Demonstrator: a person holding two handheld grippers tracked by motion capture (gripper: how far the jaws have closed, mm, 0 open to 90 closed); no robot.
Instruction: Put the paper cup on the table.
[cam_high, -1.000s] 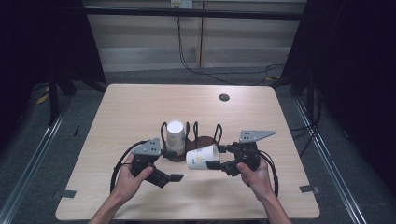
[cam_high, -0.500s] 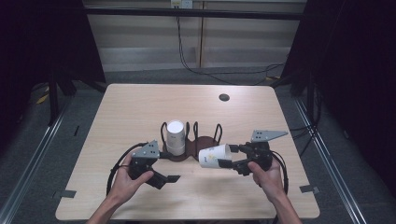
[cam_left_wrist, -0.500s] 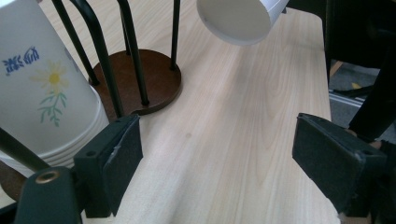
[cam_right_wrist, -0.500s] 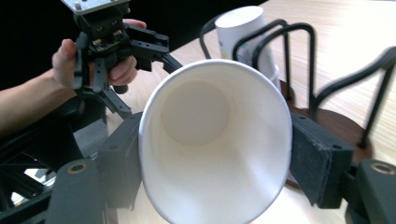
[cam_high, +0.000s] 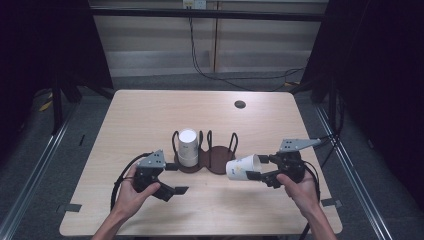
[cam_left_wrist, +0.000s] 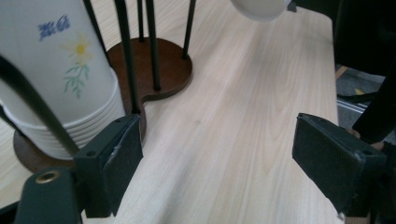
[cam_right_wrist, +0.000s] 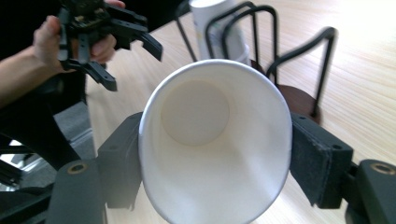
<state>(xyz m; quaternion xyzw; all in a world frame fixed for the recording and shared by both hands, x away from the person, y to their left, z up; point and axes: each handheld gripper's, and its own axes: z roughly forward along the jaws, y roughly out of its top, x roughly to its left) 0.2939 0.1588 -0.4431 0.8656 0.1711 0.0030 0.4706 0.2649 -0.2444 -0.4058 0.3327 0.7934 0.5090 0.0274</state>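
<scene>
Your right gripper (cam_high: 256, 171) has carried the paper cup (cam_high: 242, 167) rightward, clear of the wooden cup rack (cam_high: 212, 159). It's clamped sideways between the jaws (mouth toward your hand), above the tabletop (cam_high: 150, 115). Your left gripper (cam_high: 172, 186) gapes empty.

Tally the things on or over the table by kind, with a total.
Single white paper cup, clamped in the right gripper: 1
Stack of white flowered paper cups: 1
Brown wooden holder with black wire loops: 1
Handheld black grippers, including the open left gripper: 2
Total: 5
</scene>
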